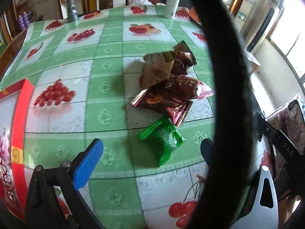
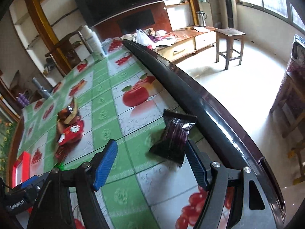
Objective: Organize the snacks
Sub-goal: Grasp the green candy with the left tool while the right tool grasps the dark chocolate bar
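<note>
Counter (image 1: 106,87): glossy oilcloth, green and white squares printed with cherries, apples and embossed rosettes; dark curved rim on its right edge.

Snacks: a green crinkled foil packet (image 1: 164,141) with serrated ends, lying flat. Just beyond it, touching, a heap of brown and maroon foil packets (image 1: 167,84), creased and overlapping. Apart from these, near the rim, one dark purple ribbed packet (image 2: 174,135), slightly bowed.

Surroundings: red box (image 1: 19,133) at counter's left edge; white bottle (image 1: 172,0) and grey metal cylinder (image 1: 71,5) at the far edge. A thick black curved band (image 1: 225,76) crosses the left wrist view and hides my left jaws' right pad almost wholly.

My left jaws (image 1: 152,152): spread wide, holding nothing; the green packet lies between and just ahead of the blue pads.

My right jaws (image 2: 150,164): spread wide, empty; the purple packet sits ahead, close against the right pad — contact I cannot tell.
</note>
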`<state>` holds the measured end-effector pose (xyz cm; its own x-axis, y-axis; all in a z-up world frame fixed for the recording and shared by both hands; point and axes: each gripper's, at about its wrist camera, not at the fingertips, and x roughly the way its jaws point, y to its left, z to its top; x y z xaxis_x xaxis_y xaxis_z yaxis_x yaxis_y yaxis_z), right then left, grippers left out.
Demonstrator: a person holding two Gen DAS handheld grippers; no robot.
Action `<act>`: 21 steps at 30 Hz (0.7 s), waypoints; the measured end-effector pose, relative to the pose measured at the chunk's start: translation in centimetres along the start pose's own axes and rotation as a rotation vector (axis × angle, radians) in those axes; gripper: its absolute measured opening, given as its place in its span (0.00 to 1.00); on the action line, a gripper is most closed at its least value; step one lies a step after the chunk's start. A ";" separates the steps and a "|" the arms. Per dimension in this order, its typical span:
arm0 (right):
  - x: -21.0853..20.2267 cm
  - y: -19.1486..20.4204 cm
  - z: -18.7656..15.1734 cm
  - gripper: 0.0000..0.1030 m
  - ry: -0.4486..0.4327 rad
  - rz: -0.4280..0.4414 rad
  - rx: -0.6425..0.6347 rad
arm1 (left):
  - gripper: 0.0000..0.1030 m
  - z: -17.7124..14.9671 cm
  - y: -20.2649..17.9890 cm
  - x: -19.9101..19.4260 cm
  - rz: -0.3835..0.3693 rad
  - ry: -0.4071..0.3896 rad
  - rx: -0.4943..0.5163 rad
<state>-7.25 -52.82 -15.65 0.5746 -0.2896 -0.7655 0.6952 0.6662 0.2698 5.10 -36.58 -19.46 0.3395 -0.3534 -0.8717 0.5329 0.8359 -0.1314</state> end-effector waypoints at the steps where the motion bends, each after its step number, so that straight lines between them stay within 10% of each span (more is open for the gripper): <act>1: 0.3 -0.2 0.1 0.71 0.005 -0.003 0.002 | 0.99 0.2 -0.2 0.4 0.000 0.008 0.008; 7: 0.6 -0.6 0.3 0.71 -0.001 -0.023 -0.007 | 0.88 0.5 -0.9 2.5 0.041 0.031 0.065; 11: 1.0 -0.4 0.7 0.69 -0.004 -0.044 -0.035 | 0.56 0.4 -1.0 2.1 0.067 0.000 0.125; 21: 1.2 0.3 0.5 0.24 0.015 -0.015 -0.085 | 0.38 -0.8 2.2 0.6 0.037 -0.025 0.094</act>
<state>-6.17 -53.30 -16.18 0.5572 -0.2900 -0.7781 0.6644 0.7178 0.2083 5.81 -34.63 -20.69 0.3792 -0.3346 -0.8627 0.5896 0.8059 -0.0534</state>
